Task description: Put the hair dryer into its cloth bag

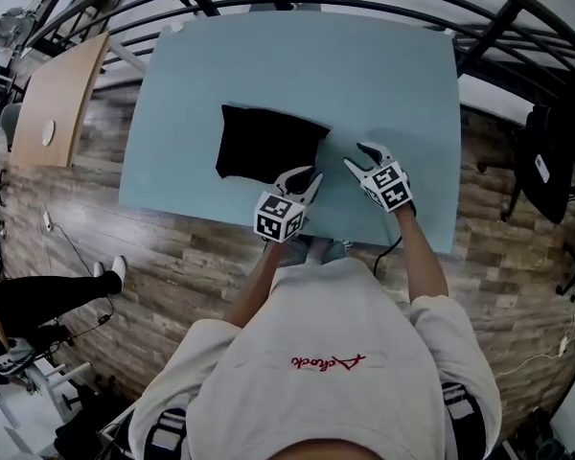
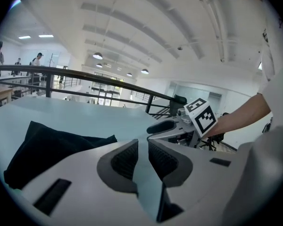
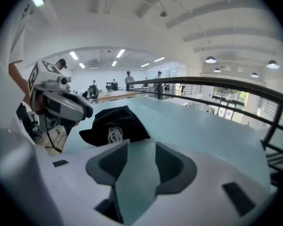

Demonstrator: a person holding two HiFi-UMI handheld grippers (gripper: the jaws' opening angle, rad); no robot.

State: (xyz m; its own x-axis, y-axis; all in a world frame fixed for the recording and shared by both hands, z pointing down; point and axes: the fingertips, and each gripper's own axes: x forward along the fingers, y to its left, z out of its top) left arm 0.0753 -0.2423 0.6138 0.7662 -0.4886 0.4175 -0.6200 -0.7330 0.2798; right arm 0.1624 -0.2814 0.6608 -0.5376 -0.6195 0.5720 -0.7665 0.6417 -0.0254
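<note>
Though not provable from outside, looks close to done. Holding nothing in left claw (image 1: pixel 305 178): jaws partly apart, only table (image 1: pixel 383 75) showing through the gap. Same for right claw (image 1: pixel 359 156): jaws wider apart, empty, clear of everything.

Lying just ahead and to the left of left claw, near but apparently not touching: black bag (image 1: pixel 264 142). From right claw, sits ahead and slightly left, bulging, mouth seemingly turned toward that claw. Showing in that mouth: white coiled cord (image 3: pixel 114 134).

Can't see dryer body anywhere on table, so judging it inside bag, behind the cord.

Done, as far as visible: dryer in, cord mostly tucked, both claws let go.

Left, probably: push cord fully in, then close mouth. Can't tell whether by drawstring or a simple fold. Worth checking bag's corner nearest left claw too, partly covered by that claw from above.
</note>
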